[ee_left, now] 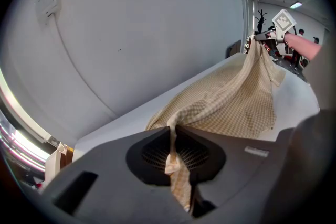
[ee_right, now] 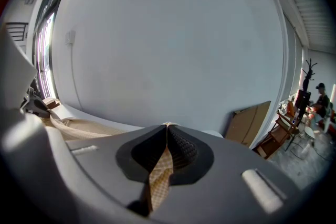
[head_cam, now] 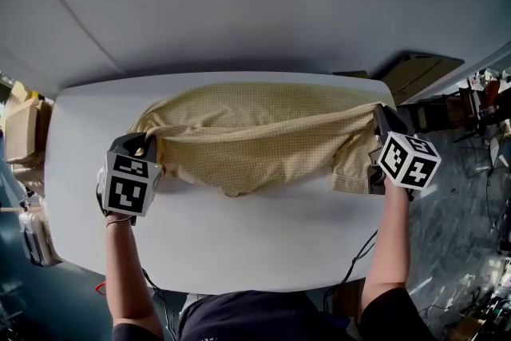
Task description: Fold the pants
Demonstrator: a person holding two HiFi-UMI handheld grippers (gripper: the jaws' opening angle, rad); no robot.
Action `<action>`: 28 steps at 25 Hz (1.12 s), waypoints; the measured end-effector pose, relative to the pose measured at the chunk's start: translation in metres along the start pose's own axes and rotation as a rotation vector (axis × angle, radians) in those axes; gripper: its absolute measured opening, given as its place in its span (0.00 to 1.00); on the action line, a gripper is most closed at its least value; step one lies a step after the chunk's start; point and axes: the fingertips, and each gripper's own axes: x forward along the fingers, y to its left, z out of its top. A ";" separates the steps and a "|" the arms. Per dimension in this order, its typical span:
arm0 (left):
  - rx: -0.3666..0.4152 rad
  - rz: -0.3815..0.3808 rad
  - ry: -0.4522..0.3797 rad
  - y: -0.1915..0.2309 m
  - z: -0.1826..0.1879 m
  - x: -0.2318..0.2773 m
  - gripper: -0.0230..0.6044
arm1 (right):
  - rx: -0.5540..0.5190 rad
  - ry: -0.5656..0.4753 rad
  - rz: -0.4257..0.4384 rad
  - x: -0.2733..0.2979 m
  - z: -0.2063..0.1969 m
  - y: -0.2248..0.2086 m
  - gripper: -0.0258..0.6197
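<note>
Forearms point(head_cam: 121, 271) point(head_cam: 393, 239) spread wide, pants point(head_cam: 255, 132) seemingly stretched between

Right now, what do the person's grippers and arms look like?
Left gripper and right gripper are dark grey with ribbed black pads, each carrying a white cube with black square markers. A dark cable trails from each. Sleeves are short and dark.

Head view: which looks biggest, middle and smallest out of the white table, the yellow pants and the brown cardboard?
1. table
2. pants
3. cardboard, which stands farther from the camera, so it may really be bigger than it looks.
</note>
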 end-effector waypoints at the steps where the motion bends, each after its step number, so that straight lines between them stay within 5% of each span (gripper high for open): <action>1: -0.001 -0.001 -0.001 0.001 0.002 0.005 0.07 | 0.006 0.001 -0.002 0.004 -0.002 -0.001 0.05; 23: -0.089 0.035 -0.005 0.013 0.006 0.061 0.10 | 0.089 0.092 0.008 0.079 -0.051 -0.014 0.07; 28: -0.091 0.031 -0.028 0.014 0.007 0.059 0.16 | 0.101 0.131 0.057 0.084 -0.062 -0.008 0.19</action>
